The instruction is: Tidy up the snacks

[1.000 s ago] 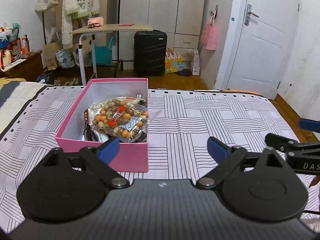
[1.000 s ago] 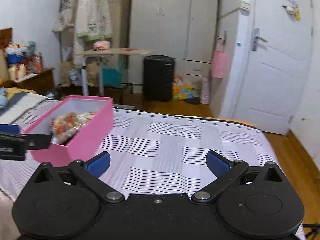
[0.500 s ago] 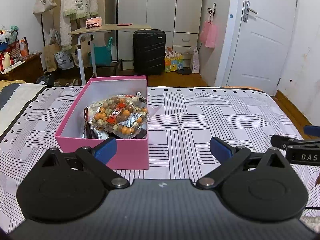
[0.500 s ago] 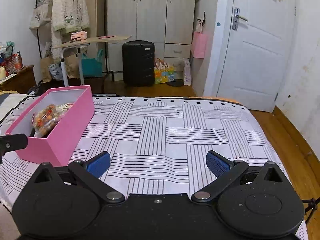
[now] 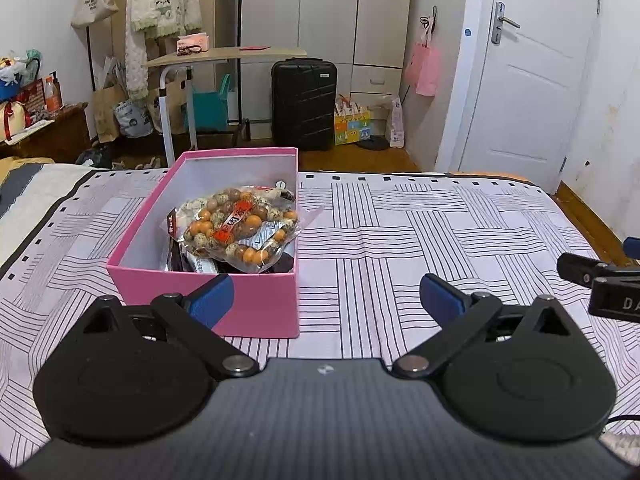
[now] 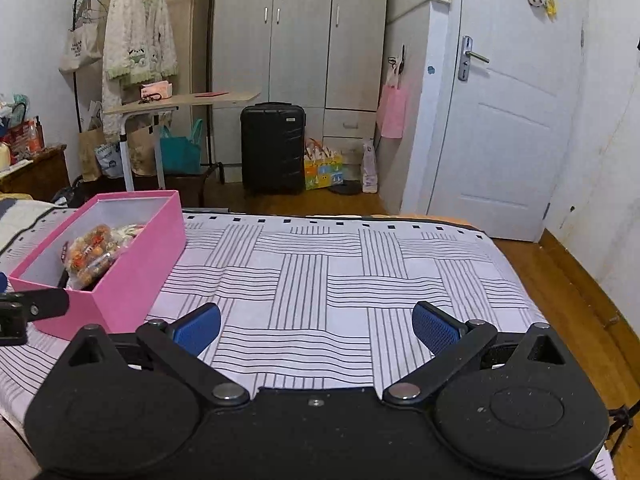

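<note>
A pink rectangular cardboard box (image 5: pixel 208 300) sits on the striped-sheet bed (image 5: pixel 440 232), toward its left side. Inside it, a clear bag of round snacks (image 5: pixel 240 228) lies on top of other packets. Beyond the bed's foot a black hard-shell suitcase (image 5: pixel 304 104) stands before the wardrobe (image 5: pixel 328 12); a white panelled door (image 5: pixel 532 92) is at right.

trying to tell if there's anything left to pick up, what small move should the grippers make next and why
Probably pull both back and stop. The snack bag already lies in the pink box, the bedspread shows no loose snacks in either view, and the left gripper and right gripper are both open and hold nothing.
</note>
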Demonstrator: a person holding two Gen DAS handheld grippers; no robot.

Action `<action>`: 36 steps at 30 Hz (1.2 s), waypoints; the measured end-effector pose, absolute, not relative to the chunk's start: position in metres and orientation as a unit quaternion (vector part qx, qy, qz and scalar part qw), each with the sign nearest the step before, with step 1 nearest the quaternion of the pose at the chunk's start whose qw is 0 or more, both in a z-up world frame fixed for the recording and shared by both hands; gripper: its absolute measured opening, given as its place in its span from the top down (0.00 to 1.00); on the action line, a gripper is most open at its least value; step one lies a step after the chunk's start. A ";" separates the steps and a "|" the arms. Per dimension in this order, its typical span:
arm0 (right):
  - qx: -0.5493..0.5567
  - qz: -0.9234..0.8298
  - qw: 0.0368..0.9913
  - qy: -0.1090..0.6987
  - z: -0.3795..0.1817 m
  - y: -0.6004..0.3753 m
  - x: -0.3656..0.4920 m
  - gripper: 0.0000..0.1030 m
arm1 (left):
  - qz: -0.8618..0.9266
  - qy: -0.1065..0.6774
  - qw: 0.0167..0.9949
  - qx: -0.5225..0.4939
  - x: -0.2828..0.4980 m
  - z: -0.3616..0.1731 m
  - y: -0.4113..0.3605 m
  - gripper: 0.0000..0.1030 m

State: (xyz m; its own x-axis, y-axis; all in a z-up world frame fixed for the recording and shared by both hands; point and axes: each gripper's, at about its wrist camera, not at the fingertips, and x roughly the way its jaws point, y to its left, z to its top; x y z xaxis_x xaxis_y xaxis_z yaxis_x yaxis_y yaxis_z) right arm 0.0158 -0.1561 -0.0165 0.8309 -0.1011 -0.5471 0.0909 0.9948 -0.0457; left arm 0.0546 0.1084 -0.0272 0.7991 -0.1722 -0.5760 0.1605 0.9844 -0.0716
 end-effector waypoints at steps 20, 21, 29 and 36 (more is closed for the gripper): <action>-0.009 -0.051 0.951 0.304 -0.020 -0.154 0.018 0.00 | -0.059 0.302 0.952 0.007 0.054 -0.029 0.108 0.02; -0.009 -0.051 0.951 0.306 -0.020 -0.154 0.018 0.00 | -0.059 0.301 0.952 0.007 0.053 -0.029 0.108 0.02; -0.005 -0.051 0.948 0.314 -0.022 -0.156 0.023 0.00 | -0.058 0.295 0.954 0.003 0.052 -0.028 0.111 0.02; -0.004 -0.050 0.946 0.319 -0.024 -0.158 0.026 0.00 | -0.058 0.290 0.955 0.005 0.052 -0.028 0.110 0.02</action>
